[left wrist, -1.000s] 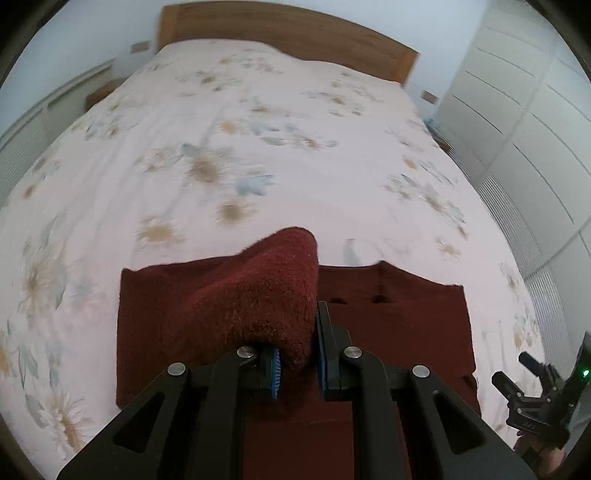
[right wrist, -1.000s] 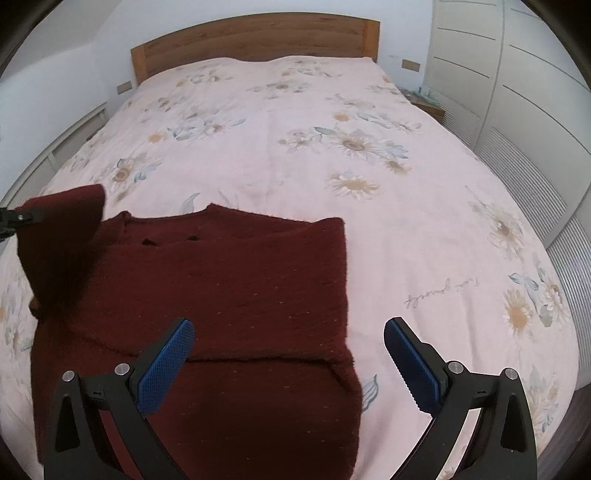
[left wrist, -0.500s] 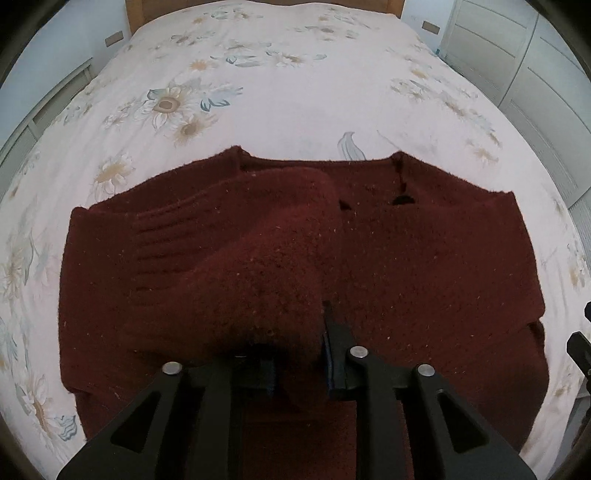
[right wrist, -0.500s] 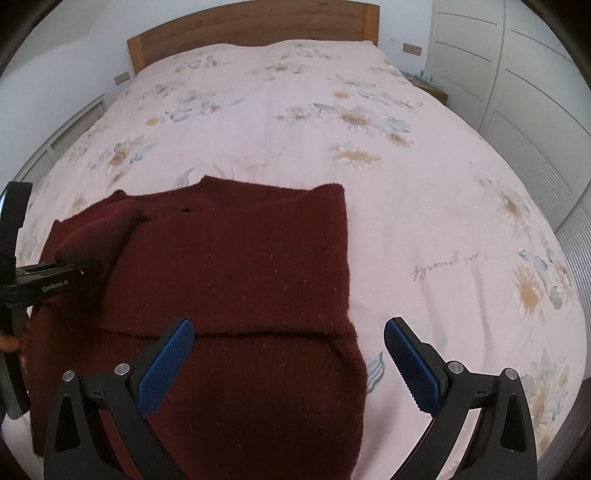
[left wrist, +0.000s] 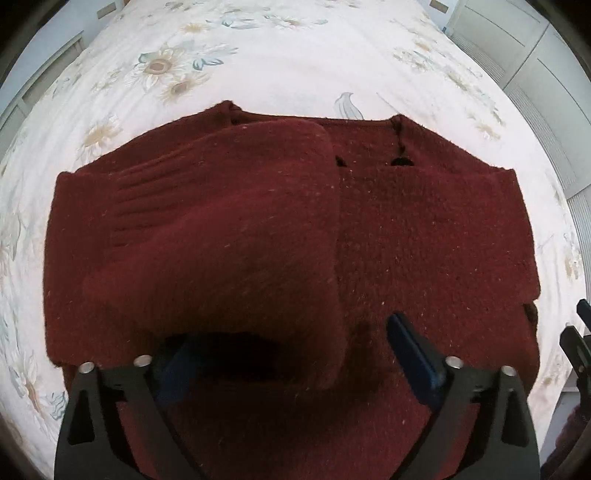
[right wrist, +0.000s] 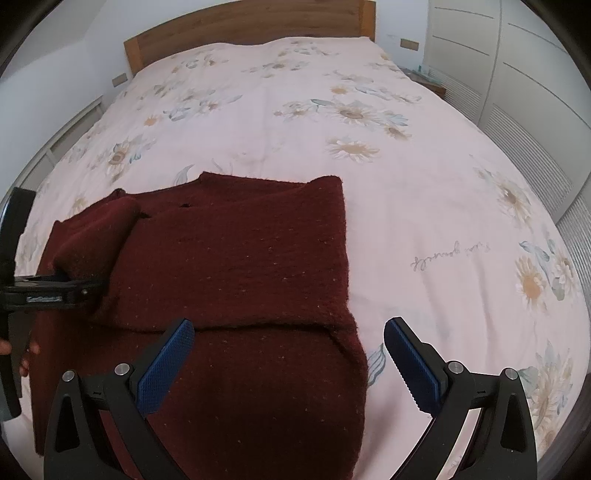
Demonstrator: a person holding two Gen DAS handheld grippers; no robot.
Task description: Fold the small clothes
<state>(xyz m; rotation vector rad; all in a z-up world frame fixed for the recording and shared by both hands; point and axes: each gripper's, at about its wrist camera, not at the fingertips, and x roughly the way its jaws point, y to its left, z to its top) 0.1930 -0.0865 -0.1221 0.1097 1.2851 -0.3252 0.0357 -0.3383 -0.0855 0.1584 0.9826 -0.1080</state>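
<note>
Dark red knitted sweater (left wrist: 424,236) spread flat on floral bedspread (left wrist: 280,55), filling the ground directly ahead of and beneath left gripper (left wrist: 291,354). Jaws of left gripper opening, now spread wide, blue pads (left wrist: 410,350) no longer pressing on anything. Folded-over sleeve (left wrist: 221,240) lying loose between those jaws, its cuff end sagging over the left-side finger and hiding most of that pad, the right-side pad standing just clear of the cloth. Sleeve laid across the sweater's body, reaching forward from the gripper toward the neckline (left wrist: 365,122). Seen from the right wrist camera: right gripper (right wrist: 288,365) held above the near right part of the sweater (right wrist: 236,258), jaws wide apart, nothing between the blue pads (right wrist: 166,365), left-side finger over the knit and right-side finger over bare bedspread (right wrist: 406,192) just past the garment's right edge. Other sleeve already folded in ahead of right gripper, its edge forming a straight seam across the body. Wooden headboard (right wrist: 243,33) far ahead, white wardrobe doors (right wrist: 524,74) off to the right.
</note>
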